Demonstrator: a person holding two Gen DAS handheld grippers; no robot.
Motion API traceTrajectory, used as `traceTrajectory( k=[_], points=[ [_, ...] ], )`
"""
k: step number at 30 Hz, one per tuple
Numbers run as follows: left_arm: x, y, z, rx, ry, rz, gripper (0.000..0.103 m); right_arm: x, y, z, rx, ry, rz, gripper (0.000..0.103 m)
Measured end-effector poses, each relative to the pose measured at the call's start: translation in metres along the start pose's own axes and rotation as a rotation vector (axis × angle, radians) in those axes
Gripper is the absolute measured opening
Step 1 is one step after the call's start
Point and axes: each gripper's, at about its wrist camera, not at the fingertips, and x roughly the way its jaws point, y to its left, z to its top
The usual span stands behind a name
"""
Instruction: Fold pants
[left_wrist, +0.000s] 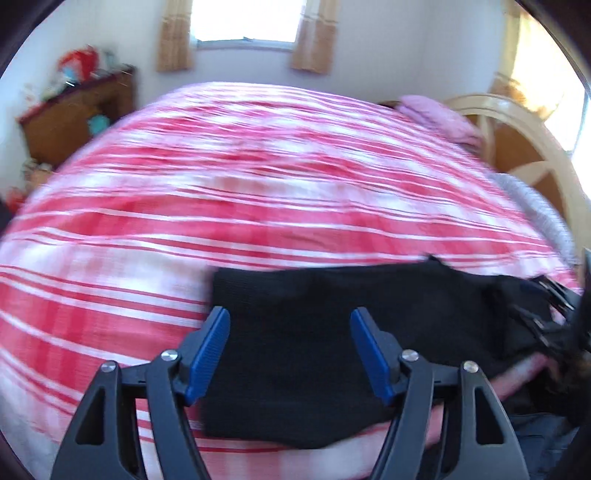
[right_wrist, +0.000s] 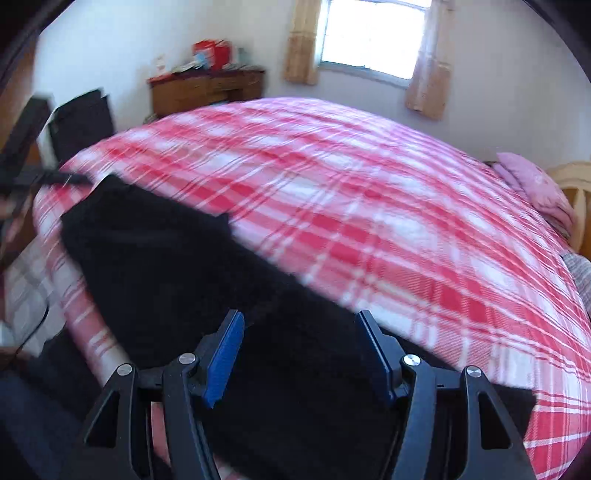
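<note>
The left hand-held gripper (left_wrist: 290, 319) hangs over the near edge of the bed with its blue pads (left_wrist: 207, 354) spread wide and nothing pinched between them; only the pants (left_wrist: 314, 332) show through the gap, lying on the cover below. The right hand-held gripper (right_wrist: 301, 323) is likewise agape, its pads apart above the same dark cloth and holding nothing. The pants, black and flat, lie along the near side of the bed on the red-and-white checked cover (left_wrist: 258, 177): in the left wrist view they form a broad band running from the middle out to the right, where the other tool's black frame sits at the picture's edge; in the right wrist view they stretch from the near right up to the far left, with a small corner of cloth sticking up at their far edge. Both views are smeared, so whether the cloth is in one layer or doubled I cannot tell. Farther out, a pink pillow (left_wrist: 439, 118) lies at the far right of the bed beside a pale wooden headboard (left_wrist: 517, 122). Against the far wall stands a brown cabinet (right_wrist: 207, 90) with red boxes and clutter on top, to the left of a bright window (right_wrist: 373, 37) with tan curtains. A dark chair (right_wrist: 83, 118) stands at the far left of the bed in the right wrist view.
</note>
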Motion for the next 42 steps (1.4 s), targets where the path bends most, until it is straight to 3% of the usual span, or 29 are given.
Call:
traceTrajectory(
  k=[3, 5, 8, 10, 11, 13, 15, 17, 20, 22, 24, 25, 28, 29, 31, 36, 42],
  points=[
    [0.009, 0.031, -0.005, -0.06, 0.019, 0.055, 0.075, 0.019, 0.017, -0.013, -0.027, 0.053, 0.048, 0.064],
    [0.016, 0.049, -0.009, -0.118, 0.034, 0.039, 0.075, 0.017, 0.02, -0.014, -0.029, 0.05, 0.028, 0.064],
    [0.026, 0.06, -0.017, -0.154, 0.065, 0.034, 0.075, 0.009, 0.022, -0.011, -0.02, 0.068, 0.075, 0.064],
    [0.032, 0.059, -0.019, -0.147, 0.074, 0.036, 0.075, 0.011, 0.025, -0.013, -0.018, 0.088, 0.061, 0.055],
    [0.035, 0.057, -0.019, -0.144, 0.076, 0.031, 0.075, 0.014, 0.024, -0.014, -0.011, 0.095, 0.044, 0.045],
    [0.035, 0.053, -0.019, -0.125, 0.073, 0.03, 0.075, 0.016, 0.017, -0.014, 0.033, 0.085, 0.062, 0.04],
    [0.034, 0.05, -0.02, -0.112, 0.076, 0.022, 0.075, 0.011, 0.012, -0.013, 0.059, 0.083, 0.08, 0.025],
    [0.033, 0.05, -0.02, -0.106, 0.076, 0.017, 0.075, 0.006, 0.015, -0.012, 0.048, 0.094, 0.124, 0.024],
    [0.033, 0.052, -0.019, -0.106, 0.078, 0.018, 0.075, 0.015, 0.024, -0.017, -0.017, 0.114, 0.079, 0.025],
    [0.034, 0.05, -0.02, -0.097, 0.076, 0.021, 0.075, 0.015, 0.023, -0.018, -0.016, 0.079, 0.074, 0.029],
    [0.032, 0.048, -0.02, -0.084, 0.08, 0.017, 0.075, 0.009, 0.019, -0.014, -0.008, 0.058, 0.073, 0.054],
    [0.031, 0.047, -0.02, -0.079, 0.079, 0.004, 0.075, 0.003, 0.017, -0.011, -0.001, 0.035, 0.073, 0.057],
    [0.031, 0.041, -0.02, -0.049, 0.073, -0.03, 0.075, -0.009, 0.006, -0.006, 0.05, -0.023, 0.087, 0.058],
    [0.032, 0.039, -0.021, -0.043, 0.075, -0.034, 0.075, -0.003, 0.005, -0.006, 0.062, -0.005, 0.086, 0.061],
    [0.036, 0.036, -0.025, -0.042, 0.083, -0.071, 0.075, 0.025, 0.003, -0.013, 0.056, 0.121, 0.055, 0.064],
    [0.038, 0.035, -0.029, -0.037, 0.059, -0.083, 0.074, 0.012, 0.003, -0.011, 0.067, 0.053, 0.059, 0.064],
    [0.037, 0.037, -0.032, -0.101, 0.059, -0.174, 0.044, -0.014, -0.013, -0.007, 0.141, -0.054, 0.031, 0.064]
  ],
)
